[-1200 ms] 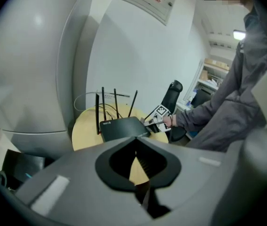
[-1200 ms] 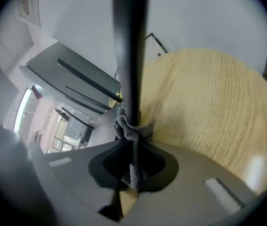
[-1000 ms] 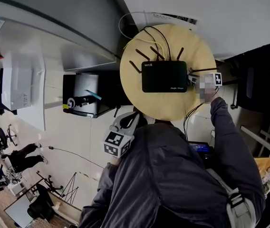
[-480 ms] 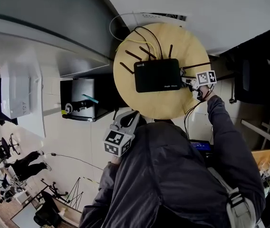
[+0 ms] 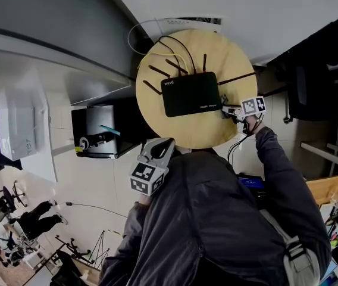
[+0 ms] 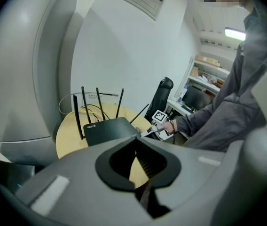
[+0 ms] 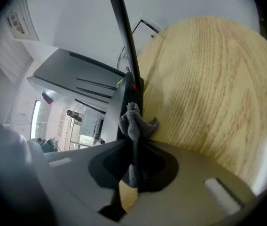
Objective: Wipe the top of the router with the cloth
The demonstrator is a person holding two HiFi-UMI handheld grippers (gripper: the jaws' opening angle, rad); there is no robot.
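A black router [image 5: 191, 93] with several antennas lies flat on the round wooden table [image 5: 181, 130]. My right gripper [image 5: 225, 109] reaches in at the router's right edge, shut on a small grey cloth [image 7: 134, 126]. In the right gripper view the cloth bunches against the router's side [image 7: 126, 98], beside one antenna [image 7: 121, 27] and the table [image 7: 208, 88]. My left gripper [image 5: 157, 151] hangs close to the person's body, short of the table's near edge, jaws together and holding nothing. From the left gripper view the router [image 6: 110, 128] and the right gripper [image 6: 159, 126] show ahead.
Yellow and black cables [image 5: 175, 49] loop behind the router toward the wall. A black cabinet [image 5: 100, 130] stands left of the table and a dark office chair [image 5: 303, 82] to its right. A lit screen [image 5: 251, 182] sits low by the right arm.
The right gripper has moved left with the cloth, closing on the router's right edge. The left gripper has stayed by the body.
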